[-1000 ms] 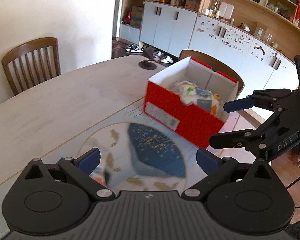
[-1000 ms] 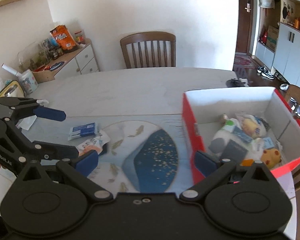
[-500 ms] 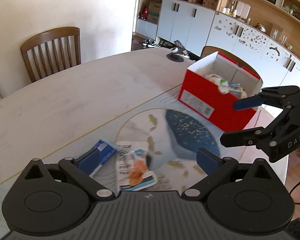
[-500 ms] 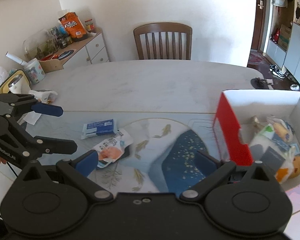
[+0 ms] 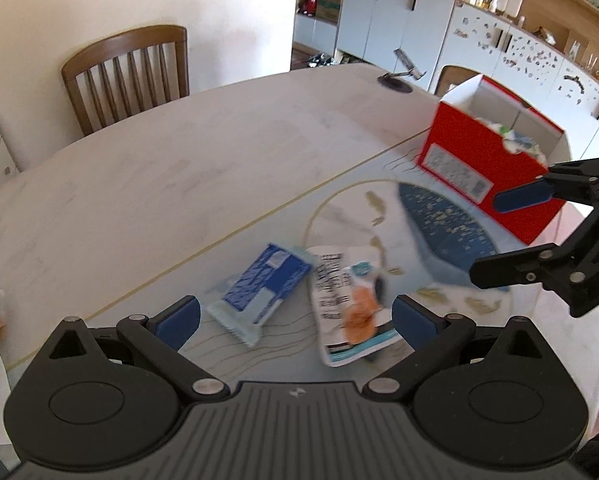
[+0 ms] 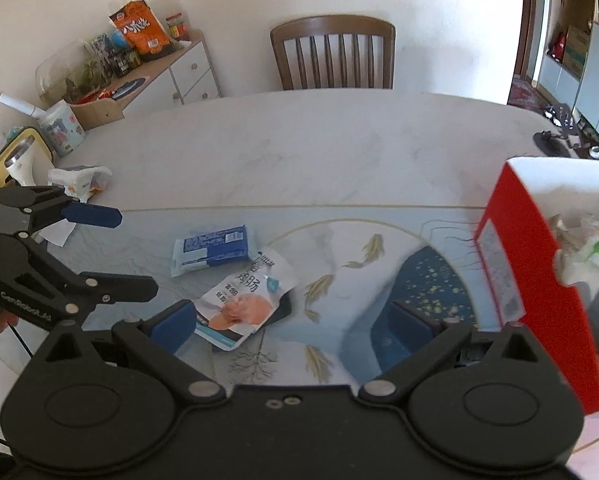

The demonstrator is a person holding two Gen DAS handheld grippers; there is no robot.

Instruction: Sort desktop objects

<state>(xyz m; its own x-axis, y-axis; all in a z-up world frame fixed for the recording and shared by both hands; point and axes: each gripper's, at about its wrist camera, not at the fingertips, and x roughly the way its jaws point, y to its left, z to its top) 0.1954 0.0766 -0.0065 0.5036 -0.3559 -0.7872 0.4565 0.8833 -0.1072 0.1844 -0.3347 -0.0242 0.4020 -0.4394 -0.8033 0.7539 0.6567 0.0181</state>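
Two snack packs lie side by side on the counter (image 6: pixel 319 152): a blue pack (image 5: pixel 261 292) and a white pack (image 5: pixel 349 306). Both grippers, left (image 5: pixel 295 318) and right (image 6: pixel 291 320), hang above with jaws wide apart, holding nothing. A red box (image 6: pixel 535 280) stands far right.

Red box (image 6: pixel 527 280), blue-and-white packet (image 6: pixel 211 249), white-and-orange pouch (image 6: pixel 245 300), fish-patterned mat (image 6: pixel 351 264)

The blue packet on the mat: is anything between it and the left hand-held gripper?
Nothing visible. The blue packet lies just ahead of the open left hand-held gripper, with the white snack pouch beside it.
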